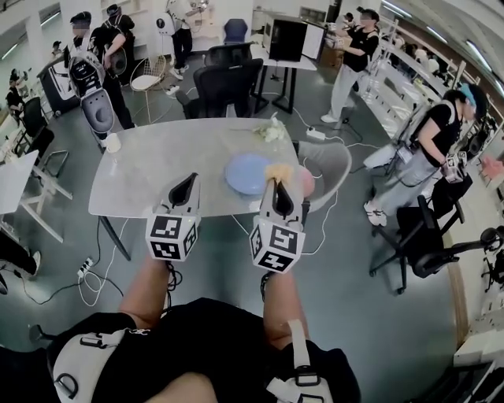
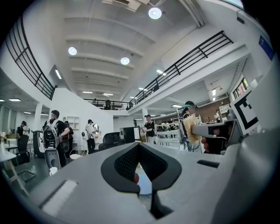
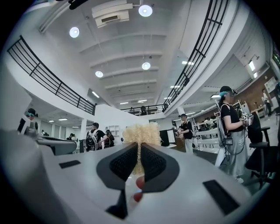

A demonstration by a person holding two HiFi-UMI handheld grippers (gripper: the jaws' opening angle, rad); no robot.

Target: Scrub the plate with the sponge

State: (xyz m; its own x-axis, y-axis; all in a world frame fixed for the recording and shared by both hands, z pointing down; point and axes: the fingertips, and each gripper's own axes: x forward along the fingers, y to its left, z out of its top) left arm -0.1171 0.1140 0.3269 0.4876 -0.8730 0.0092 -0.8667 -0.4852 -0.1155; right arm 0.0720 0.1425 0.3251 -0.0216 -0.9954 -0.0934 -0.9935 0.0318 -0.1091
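Bright, even indoor light with strong fisheye bend.
Round ceiling lamps (image 2: 154, 12) glare overhead; shadows are faint, corners are black, close foreground looks soft.

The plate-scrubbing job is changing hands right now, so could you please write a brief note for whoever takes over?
Left claw: shut, empty, pointing toward the table.
Right claw: shut on the yellow sponge, raised near the right edge of the plate.
Plate: blue, flat on the table ahead of both claws, not held.
Done: sponge is in the claw. Whether any scrubbing has happened cannot be told.
Left: lower the sponge onto the plate and scrub, probably steadying the plate with the left claw.
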